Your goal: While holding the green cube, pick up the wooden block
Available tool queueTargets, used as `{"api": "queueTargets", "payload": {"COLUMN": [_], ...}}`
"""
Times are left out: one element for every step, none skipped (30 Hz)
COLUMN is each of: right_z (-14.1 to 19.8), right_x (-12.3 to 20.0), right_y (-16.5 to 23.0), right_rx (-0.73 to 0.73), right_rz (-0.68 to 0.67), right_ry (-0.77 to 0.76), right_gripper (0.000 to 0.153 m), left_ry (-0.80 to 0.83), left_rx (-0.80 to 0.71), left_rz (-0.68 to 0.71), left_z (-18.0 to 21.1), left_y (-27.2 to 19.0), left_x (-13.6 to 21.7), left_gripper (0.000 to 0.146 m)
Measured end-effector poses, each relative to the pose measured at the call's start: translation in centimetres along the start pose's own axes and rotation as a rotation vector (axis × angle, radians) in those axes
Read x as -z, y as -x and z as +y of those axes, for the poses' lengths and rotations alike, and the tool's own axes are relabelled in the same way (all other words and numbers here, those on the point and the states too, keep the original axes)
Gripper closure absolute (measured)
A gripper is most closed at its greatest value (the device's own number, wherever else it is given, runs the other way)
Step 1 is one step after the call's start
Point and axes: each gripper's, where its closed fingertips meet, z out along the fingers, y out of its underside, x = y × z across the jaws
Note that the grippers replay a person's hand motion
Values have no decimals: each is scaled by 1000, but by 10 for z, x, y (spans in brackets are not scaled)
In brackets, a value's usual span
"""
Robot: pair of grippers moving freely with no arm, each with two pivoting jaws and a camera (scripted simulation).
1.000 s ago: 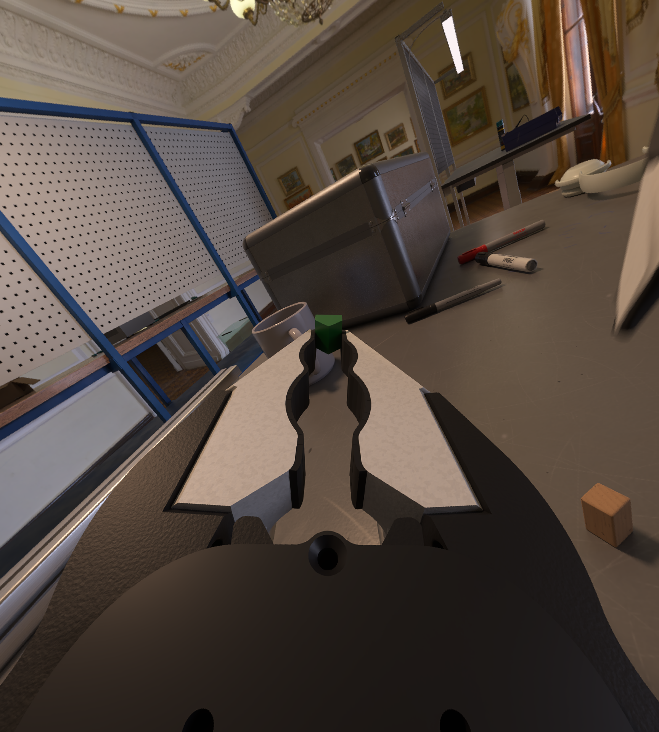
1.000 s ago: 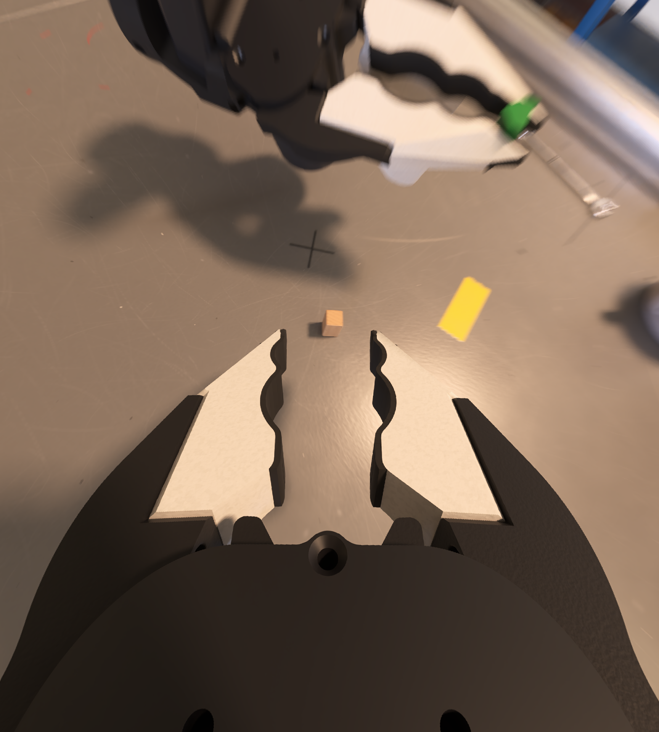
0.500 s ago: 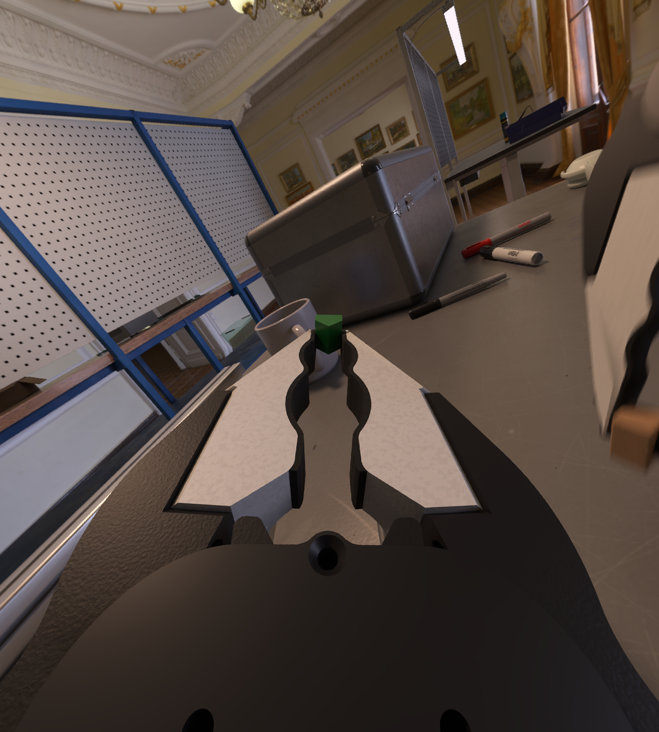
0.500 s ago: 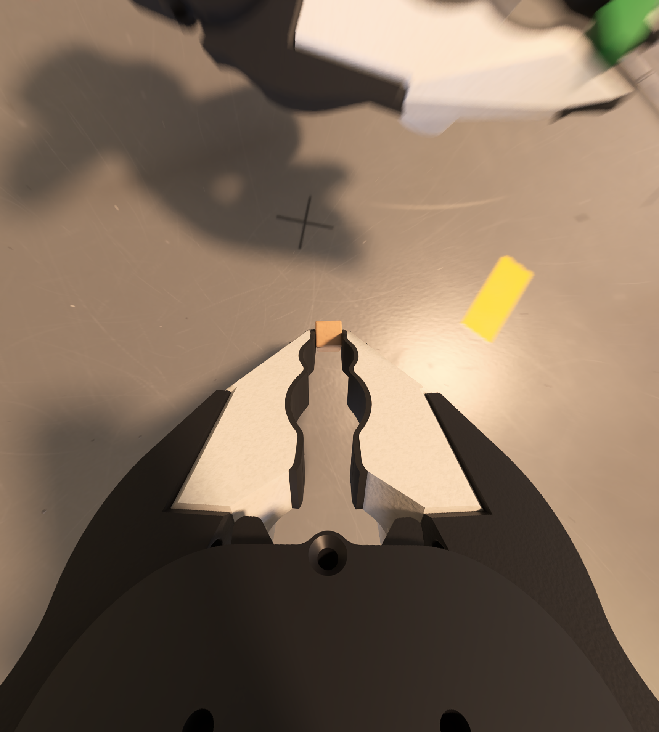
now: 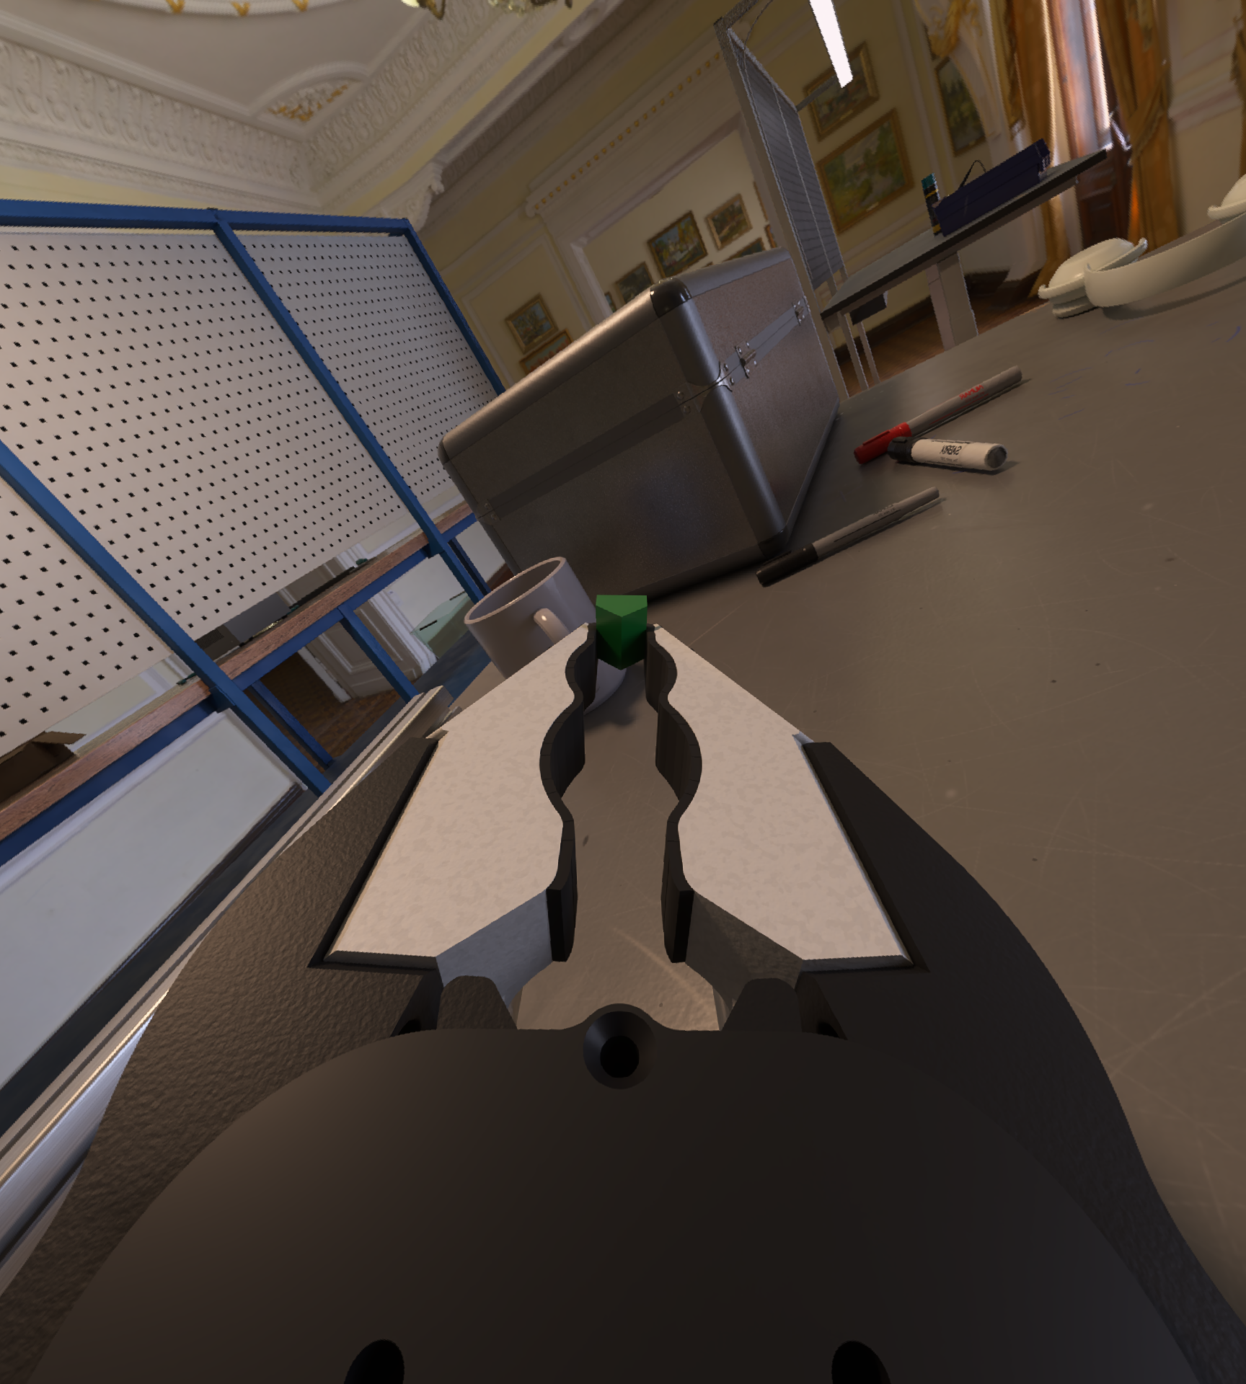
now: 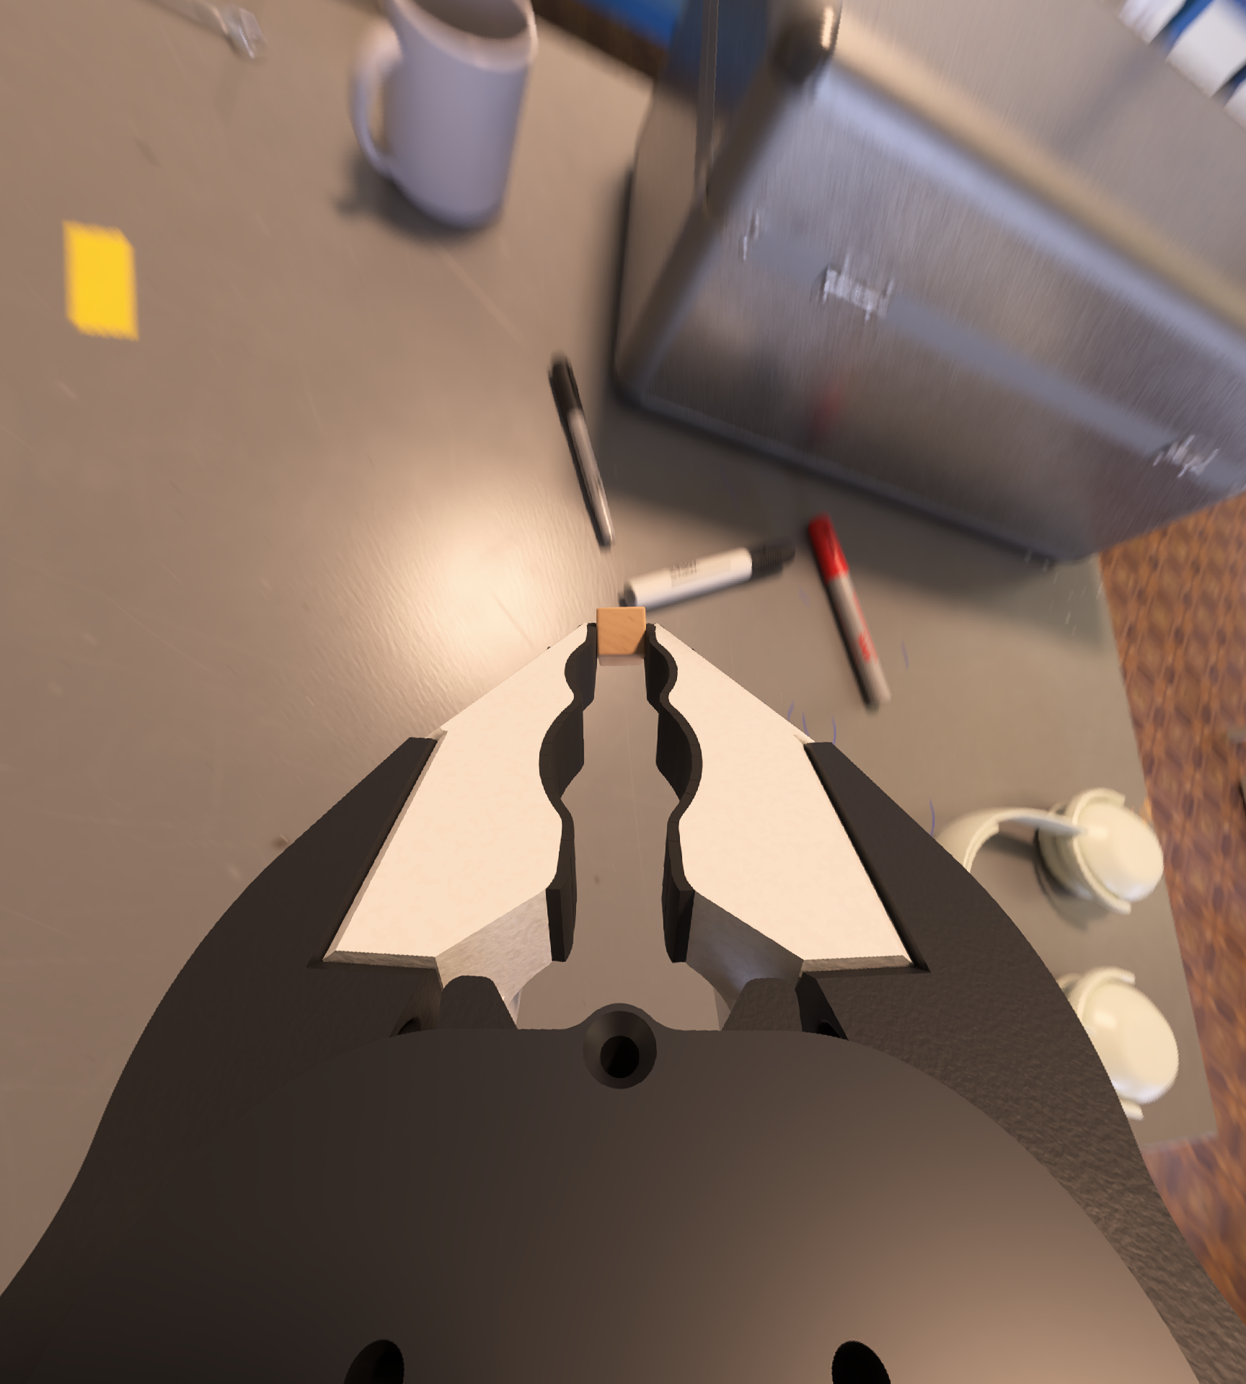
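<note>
My left gripper (image 5: 621, 645) is shut on the small green cube (image 5: 620, 627), pinched between its fingertips and held above the grey table (image 5: 1054, 711). My right gripper (image 6: 621, 645) is shut on the small wooden block (image 6: 620, 630), pinched at its fingertips and held clear above the table (image 6: 230, 562). The right gripper does not show in the left wrist view, nor the left gripper in the right wrist view.
A silver metal case (image 5: 650, 449) (image 6: 979, 262), a white mug (image 5: 530, 621) (image 6: 448, 105), several markers (image 5: 950, 453) (image 6: 702, 577) and white headphones (image 6: 1069, 861) lie on the table. A yellow patch (image 6: 100, 281) marks the tabletop. A blue-framed pegboard (image 5: 155, 419) stands along the left edge.
My right gripper closed on the wooden block, lifted it off the table and swung toward the markers and case. It has left the left wrist view. My left gripper still holds the green cube.
</note>
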Motion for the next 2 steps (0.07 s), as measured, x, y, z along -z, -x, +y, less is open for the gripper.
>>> {"api": "queueTargets", "payload": {"right_z": [15,25], "right_x": [-10,-17], "right_y": [-5,-7], "right_rx": [-1,-5], "right_rz": [-3,-14], "right_ry": [59,97], "right_gripper": [141,141], "left_ry": [1,3], "left_rx": [2,3], "left_rz": [2,4], "left_z": [0,1], "left_y": [0,-1], "left_x": [0,0], "left_gripper": [135,135]}}
